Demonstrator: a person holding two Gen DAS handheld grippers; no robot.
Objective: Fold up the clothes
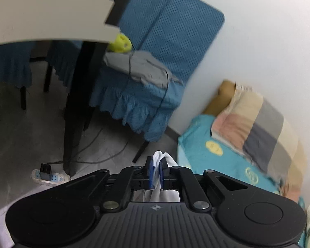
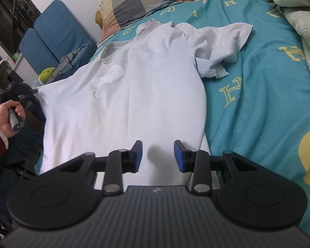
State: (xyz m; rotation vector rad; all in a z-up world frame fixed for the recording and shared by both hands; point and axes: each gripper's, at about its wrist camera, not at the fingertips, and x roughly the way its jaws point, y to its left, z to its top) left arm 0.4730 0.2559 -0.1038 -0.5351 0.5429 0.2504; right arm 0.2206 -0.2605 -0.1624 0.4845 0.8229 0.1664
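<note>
White T-shirt (image 2: pixel 122 95) spread on the teal bed sheet (image 2: pixel 258 95).
Left gripper (image 1: pixel 157 171) pinches its left edge; right gripper (image 2: pixel 158 157) hovers spread over the near hem.

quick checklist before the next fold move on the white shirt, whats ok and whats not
1. Left gripper clamped on the white shirt: ok.
2. Right gripper open over the hem, holding nothing: ok, ready to grasp.
3. Shirt body flat on the bed sheet: mostly ok, a wrinkle near the chest.
4. Far sleeve smoothed: not ok, bunched.
5. Blanket clear of the shirt: ok.
</note>
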